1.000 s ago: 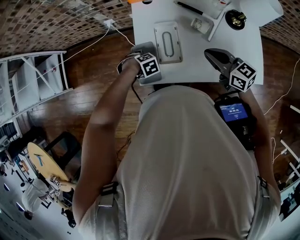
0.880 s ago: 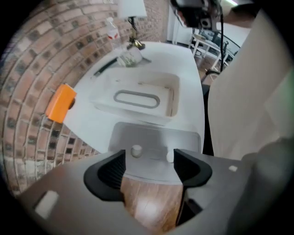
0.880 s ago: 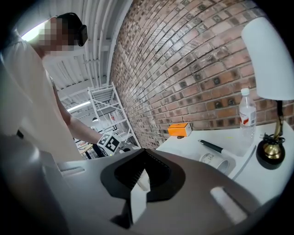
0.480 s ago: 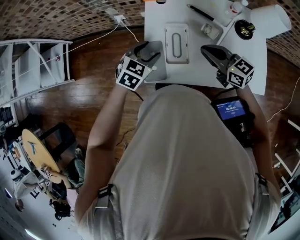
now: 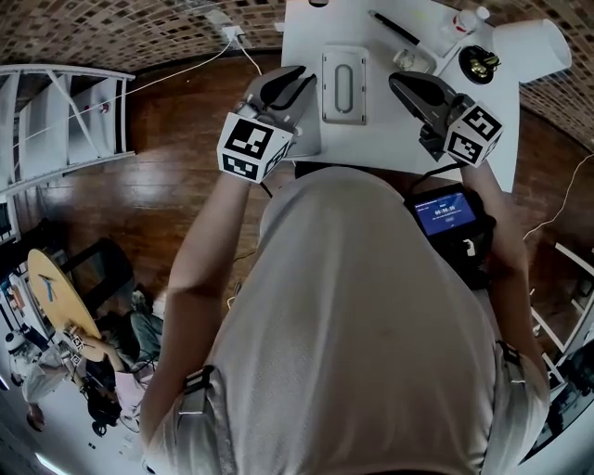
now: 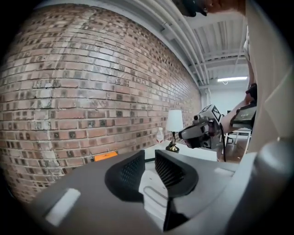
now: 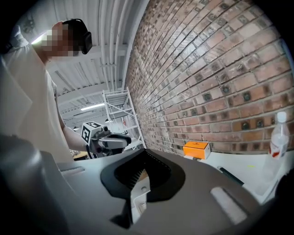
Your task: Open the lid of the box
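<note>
A white table [image 5: 371, 139] is sitting at the top of the head view, over a wooden floor [image 5: 167, 195], with a brick wall [image 6: 92, 92] running behind it. The box [image 5: 344, 85] is lying flat at upper centre, lid down. The left gripper [image 5: 292, 76] is hanging just left of it, jaws closing, a narrow gap left and nothing between them. The right gripper [image 5: 397, 81] is pointing in from the box's right, jaws together and empty. A lamp [image 5: 531, 42], a bottle [image 5: 471, 18] and a pen [image 5: 393, 26] are crowding the upper right. An orange carton [image 7: 196, 149] is showing print too small to read.
</note>
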Tool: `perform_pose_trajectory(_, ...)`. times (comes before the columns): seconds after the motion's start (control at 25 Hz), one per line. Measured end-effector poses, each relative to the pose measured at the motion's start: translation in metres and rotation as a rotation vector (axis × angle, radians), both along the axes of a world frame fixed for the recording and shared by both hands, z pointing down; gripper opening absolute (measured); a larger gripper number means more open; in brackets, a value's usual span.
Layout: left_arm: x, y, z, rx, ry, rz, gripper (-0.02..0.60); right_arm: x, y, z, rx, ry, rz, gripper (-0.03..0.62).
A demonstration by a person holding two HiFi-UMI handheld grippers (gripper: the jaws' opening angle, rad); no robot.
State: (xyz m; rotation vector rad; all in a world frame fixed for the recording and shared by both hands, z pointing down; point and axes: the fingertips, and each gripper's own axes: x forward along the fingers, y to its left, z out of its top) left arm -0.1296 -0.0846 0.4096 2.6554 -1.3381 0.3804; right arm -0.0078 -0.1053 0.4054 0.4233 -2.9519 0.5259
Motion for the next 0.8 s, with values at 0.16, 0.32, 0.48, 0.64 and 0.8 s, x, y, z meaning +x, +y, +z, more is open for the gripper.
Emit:
perform_pose_trajectory(0.16,0.005,0.002,-0.009,0.029,0.036,0.005,0.031,-0.003,0.003,-0.009,0.012,-0.018,-0.013,0.002)
perform_pose_trajectory(0.32,0.013,0.007,-0.009,0.033,0.051,0.015,0.002,0.0,0.009,-0.011,0.015,-0.039,-0.01,0.002)
perform_pose_trajectory(0.48,0.019,0.008,-0.007,0.028,0.064,0.032,0.002,0.002,0.008,-0.013,0.029,-0.052,-0.006,0.0)
perform_pose_trajectory(0.64,0.019,0.009,-0.005,0.022,0.06,0.033,0.002,0.002,0.01,-0.016,0.04,-0.055,-0.008,0.0)
perform_pose_trajectory(0.8,0.016,0.01,-0.002,0.011,0.051,0.034,0.002,-0.002,0.013,-0.016,0.044,-0.053,-0.02,0.0)
